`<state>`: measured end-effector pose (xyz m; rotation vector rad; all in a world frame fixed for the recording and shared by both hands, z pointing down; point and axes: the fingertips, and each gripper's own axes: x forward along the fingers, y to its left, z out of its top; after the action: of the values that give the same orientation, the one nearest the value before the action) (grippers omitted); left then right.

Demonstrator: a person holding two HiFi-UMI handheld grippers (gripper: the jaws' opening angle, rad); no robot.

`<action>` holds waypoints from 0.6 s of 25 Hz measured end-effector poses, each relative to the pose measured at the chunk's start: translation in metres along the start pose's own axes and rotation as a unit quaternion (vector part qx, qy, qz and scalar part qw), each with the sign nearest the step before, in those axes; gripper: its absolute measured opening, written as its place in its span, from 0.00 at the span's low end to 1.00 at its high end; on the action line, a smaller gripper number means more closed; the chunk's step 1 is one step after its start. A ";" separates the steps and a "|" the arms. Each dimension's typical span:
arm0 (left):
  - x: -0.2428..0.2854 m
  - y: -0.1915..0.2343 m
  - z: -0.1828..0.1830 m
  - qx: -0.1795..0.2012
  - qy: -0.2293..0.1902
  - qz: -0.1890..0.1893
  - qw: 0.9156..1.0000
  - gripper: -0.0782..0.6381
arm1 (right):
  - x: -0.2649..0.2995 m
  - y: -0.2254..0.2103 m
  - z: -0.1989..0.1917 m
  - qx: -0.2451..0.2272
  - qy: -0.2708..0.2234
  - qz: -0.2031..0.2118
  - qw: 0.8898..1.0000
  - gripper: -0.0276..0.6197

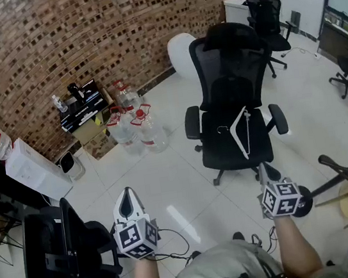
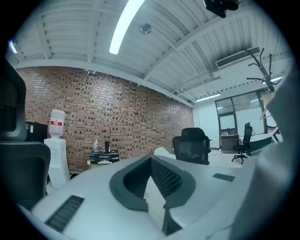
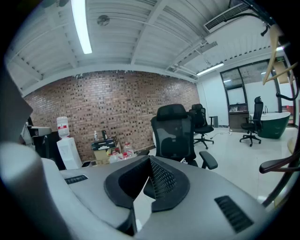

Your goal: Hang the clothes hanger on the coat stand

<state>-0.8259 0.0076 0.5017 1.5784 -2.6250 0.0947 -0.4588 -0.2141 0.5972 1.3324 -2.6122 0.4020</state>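
A white clothes hanger (image 1: 243,132) lies on the seat of a black office chair (image 1: 231,87) in the middle of the room. The dark coat stand (image 1: 346,171) rises at the right; its hooks (image 2: 262,70) show high up in the left gripper view, and a wooden hanger (image 3: 277,63) hangs from it in the right gripper view. My left gripper (image 1: 128,197) is shut and empty, held low over the tiles left of the chair. My right gripper (image 1: 261,169) is shut and empty just in front of the chair's seat. Neither gripper view shows the white hanger.
Several water bottles (image 1: 134,121) and a cardboard box (image 1: 87,119) stand by the brick wall. A water dispenser (image 1: 32,166) and a second black chair (image 1: 68,257) are at the left. More office chairs (image 1: 267,14) stand at the back right. A cable (image 1: 169,239) trails on the floor.
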 end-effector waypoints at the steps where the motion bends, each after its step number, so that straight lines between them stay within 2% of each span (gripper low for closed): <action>1: 0.001 -0.004 0.009 -0.001 -0.009 0.002 1.000 0.12 | 0.003 -0.006 -0.003 -0.006 0.007 0.001 1.000 0.05; 5: 0.005 -0.024 0.041 0.002 -0.041 0.003 0.999 0.12 | 0.013 -0.036 -0.022 -0.025 0.042 -0.002 0.999 0.05; 9: 0.021 -0.047 0.069 0.026 -0.064 -0.009 0.998 0.12 | 0.021 -0.069 -0.047 -0.020 0.075 -0.009 0.997 0.05; 15: 0.055 -0.092 0.093 0.055 -0.085 -0.018 0.995 0.12 | 0.048 -0.118 -0.058 -0.018 0.089 -0.005 0.996 0.05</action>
<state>-0.7734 -0.0921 0.4155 1.7423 -2.7609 0.1089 -0.3882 -0.2987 0.6841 1.2377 -2.4539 0.4480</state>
